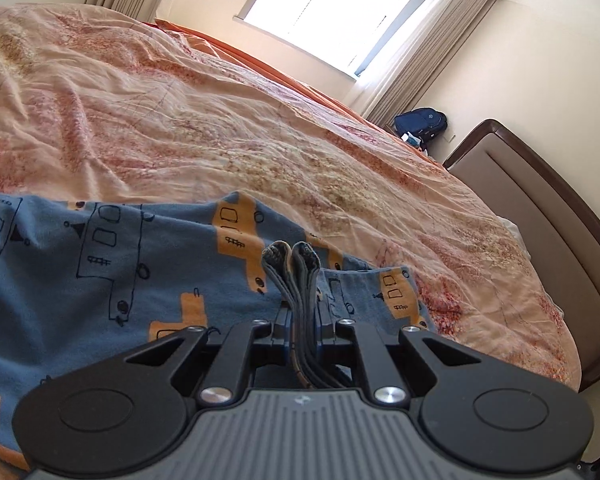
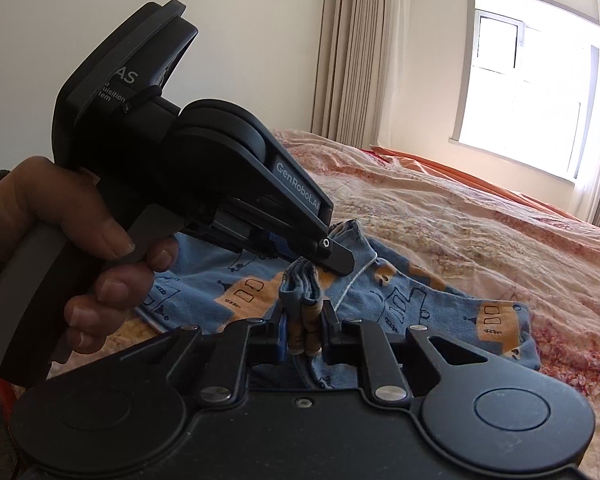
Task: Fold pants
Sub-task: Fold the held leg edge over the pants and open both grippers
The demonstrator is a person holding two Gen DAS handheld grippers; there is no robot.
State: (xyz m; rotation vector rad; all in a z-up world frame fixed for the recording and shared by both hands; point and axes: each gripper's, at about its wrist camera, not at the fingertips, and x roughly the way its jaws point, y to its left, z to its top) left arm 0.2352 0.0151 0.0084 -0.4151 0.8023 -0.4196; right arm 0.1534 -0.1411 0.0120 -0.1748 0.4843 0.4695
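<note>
Both the left gripper [image 1: 298,276] and right gripper [image 2: 303,312] pinch bunched edges of soft, light, floppy pants [image 1: 100,264] on a bed [image 1: 220,120].

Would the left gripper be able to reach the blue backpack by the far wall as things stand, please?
Probably not: the left gripper is shut on the pants, and the whole bed lies between it and the backpack.

Home bedroom, quilted bed [image 1: 220,120], headboard [image 1: 540,216], curtained window [image 1: 340,12]
</note>
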